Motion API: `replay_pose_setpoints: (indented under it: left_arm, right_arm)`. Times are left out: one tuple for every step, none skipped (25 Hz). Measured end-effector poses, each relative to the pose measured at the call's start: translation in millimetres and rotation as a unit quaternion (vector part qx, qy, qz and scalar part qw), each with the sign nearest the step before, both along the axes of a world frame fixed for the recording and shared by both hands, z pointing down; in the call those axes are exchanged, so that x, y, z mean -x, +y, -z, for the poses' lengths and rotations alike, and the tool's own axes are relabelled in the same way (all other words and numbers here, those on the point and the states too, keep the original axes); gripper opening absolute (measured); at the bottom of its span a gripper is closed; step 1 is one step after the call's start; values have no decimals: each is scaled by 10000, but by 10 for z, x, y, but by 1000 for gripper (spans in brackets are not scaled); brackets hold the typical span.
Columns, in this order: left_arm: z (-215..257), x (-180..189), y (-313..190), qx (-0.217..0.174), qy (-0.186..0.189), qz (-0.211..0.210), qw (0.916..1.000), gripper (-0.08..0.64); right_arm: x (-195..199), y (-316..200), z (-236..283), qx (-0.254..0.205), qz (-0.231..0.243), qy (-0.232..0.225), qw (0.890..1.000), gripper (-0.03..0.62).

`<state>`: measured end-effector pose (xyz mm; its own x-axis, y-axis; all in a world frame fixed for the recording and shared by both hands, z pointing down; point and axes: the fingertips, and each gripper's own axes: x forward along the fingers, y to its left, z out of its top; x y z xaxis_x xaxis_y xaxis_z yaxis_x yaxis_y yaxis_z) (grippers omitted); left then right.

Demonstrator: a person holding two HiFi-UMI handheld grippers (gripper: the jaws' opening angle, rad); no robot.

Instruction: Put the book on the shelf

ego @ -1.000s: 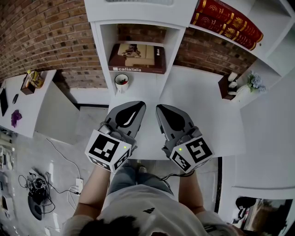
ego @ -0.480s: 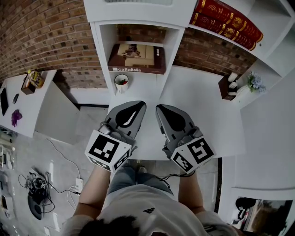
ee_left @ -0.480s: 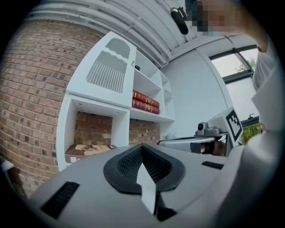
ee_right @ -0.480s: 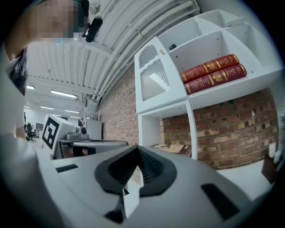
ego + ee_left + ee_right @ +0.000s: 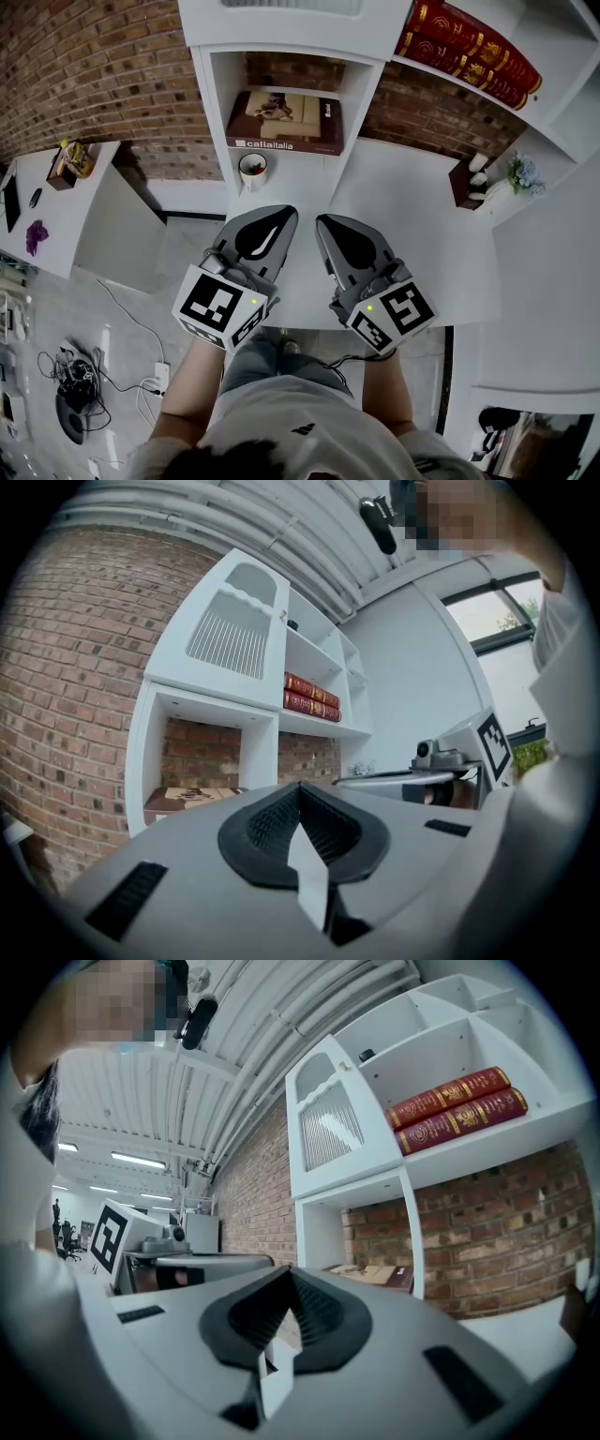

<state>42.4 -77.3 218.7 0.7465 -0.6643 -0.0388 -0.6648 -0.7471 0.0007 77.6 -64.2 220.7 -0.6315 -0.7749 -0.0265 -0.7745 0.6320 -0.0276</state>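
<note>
The book [image 5: 284,122] lies flat in the low open compartment of the white shelf [image 5: 208,103], in the upper middle of the head view. Its cover faces up. The brown edge with white print faces the opening, toward the person. Its long axis seems to run left to right in the frame, along the opening, and it sits a little toward the right wall of the compartment. From this I judge that the book is already on the shelf.

It looks like a large, thick hardcover, so it should be stiff and rather heavy for one tool. The cover looks smooth, so it may slip between the pads. If it must be moved, the printed front edge is the best place to take hold, because it is the only side open to reach. A grip at each end of that edge would keep the book level.

The left tool [image 5: 272,214] and the right tool [image 5: 330,219] are side by side in the middle of the frame, above the near edge of the white surface [image 5: 412,225] and well apart from the book. In each tool's own view the jaws are closed together, with nothing between them.

A cup [image 5: 252,169] stands on the surface just in front of the compartment, at its left. Red books [image 5: 469,47] lie on a higher shelf at the upper right.
</note>
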Motion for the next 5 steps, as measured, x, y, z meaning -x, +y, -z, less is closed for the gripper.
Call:
replay_pose_setpoints:
  left_arm:
    - [-1, 11, -5, -3, -4, 8, 10000, 12]
    - [-1, 21, -11, -7, -6, 13, 10000, 12]
    - [-1, 31, -17, -8, -5, 17, 10000, 12]
    - [1, 42, -24, -8, -3, 20, 10000, 12]
    - [2, 52, -30, -8, 1, 22, 10000, 12]
  right_arm:
    - [12, -5, -1, -1, 11, -1, 10000, 8]
    - [25, -10, -2, -3, 22, -2, 10000, 8]
    - [38, -15, -3, -4, 33, -4, 10000, 8]
    - [51, -21, -4, -6, 44, -5, 10000, 8]
    - [64, -27, -4, -8, 56, -7, 10000, 8]
